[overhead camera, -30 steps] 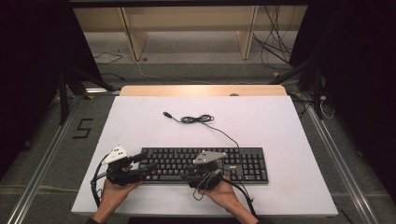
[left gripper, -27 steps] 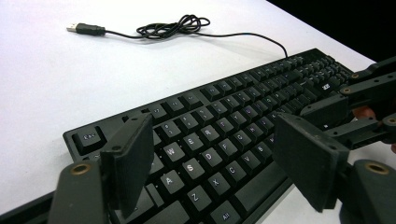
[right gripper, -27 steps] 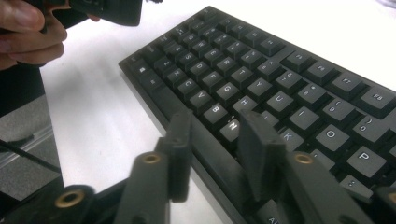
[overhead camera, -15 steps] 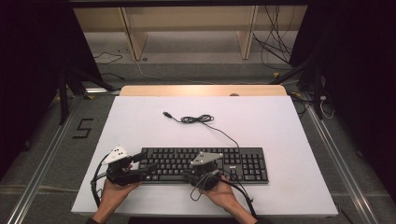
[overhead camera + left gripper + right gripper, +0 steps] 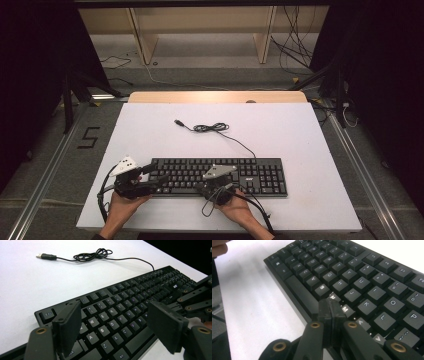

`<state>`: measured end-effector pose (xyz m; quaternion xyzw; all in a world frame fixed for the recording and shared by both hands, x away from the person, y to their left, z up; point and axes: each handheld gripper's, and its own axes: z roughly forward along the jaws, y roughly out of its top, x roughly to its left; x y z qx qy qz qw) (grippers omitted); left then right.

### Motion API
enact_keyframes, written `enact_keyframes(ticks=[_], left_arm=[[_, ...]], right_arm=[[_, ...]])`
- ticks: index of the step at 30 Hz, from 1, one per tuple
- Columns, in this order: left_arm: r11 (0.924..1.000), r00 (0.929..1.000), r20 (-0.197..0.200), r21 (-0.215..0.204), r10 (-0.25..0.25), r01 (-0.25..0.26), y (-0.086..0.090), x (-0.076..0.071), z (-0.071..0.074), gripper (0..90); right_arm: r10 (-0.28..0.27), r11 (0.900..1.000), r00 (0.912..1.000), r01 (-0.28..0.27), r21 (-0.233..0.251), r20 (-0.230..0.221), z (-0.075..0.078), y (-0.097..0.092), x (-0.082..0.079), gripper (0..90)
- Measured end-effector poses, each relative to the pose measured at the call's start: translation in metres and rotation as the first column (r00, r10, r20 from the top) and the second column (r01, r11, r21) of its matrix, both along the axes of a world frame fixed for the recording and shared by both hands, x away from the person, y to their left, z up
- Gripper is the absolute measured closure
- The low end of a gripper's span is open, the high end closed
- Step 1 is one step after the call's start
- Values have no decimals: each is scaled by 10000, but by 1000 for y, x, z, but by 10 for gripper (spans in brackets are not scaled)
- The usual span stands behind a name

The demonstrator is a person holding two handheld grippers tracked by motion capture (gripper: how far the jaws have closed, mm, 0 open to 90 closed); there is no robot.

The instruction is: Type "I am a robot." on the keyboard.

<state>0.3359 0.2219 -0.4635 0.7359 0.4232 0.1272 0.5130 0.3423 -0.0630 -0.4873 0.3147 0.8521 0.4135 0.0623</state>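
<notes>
Black keyboard (image 5: pixel 220 176): lies flat on the white table (image 5: pixel 280 135), near its front edge, with a gripper at each end of the letter block.

Right gripper (image 5: pixel 331 305): jaws pressed together with nothing between them, having just closed. In the right gripper view the joined tips stand over the bottom letter row, between the N and M keys; whether they press a key cannot be told. The space bar lies just to their left in that view.

Left gripper (image 5: pixel 115 322): jaws spread wide, nothing between the pads. They hang above the keyboard's left end, straddling the letter keys from A and S across to V; the Esc key sits just outside the left-hand jaw.

Keyboard cable (image 5: pixel 240 142): thin, black, runs from the keyboard's back edge away from both grippers, bunched in a loose coil (image 5: pixel 211 128), ending in a USB plug (image 5: pixel 178 122) lying free on the table, well apart from the grippers.
</notes>
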Motion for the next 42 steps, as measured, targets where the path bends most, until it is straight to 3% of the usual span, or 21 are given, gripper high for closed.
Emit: enact_keyframes(ticks=[9,19,23,29,42], left_arm=[[10000,10000,-1,-1,31,-31,0,0,0,275],[9997,9995,-158,-2,263,-263,4,3,-2,291],[9995,9990,-311,100,314,-311,4,4,-3,342],[9987,9976,-603,393,353,-330,2,7,-7,488],[9950,9946,-1010,986,237,-137,-1,11,-14,776]], right_arm=[[-4,10000,10000,4,32,-59,1,0,0,890],[-109,9959,9999,118,892,-107,14,-10,1,612],[-194,9930,9998,190,1166,21,20,-16,1,538],[-353,9923,9994,346,1187,37,24,-21,3,443],[-475,9895,9987,442,1377,207,29,-26,2,387]])
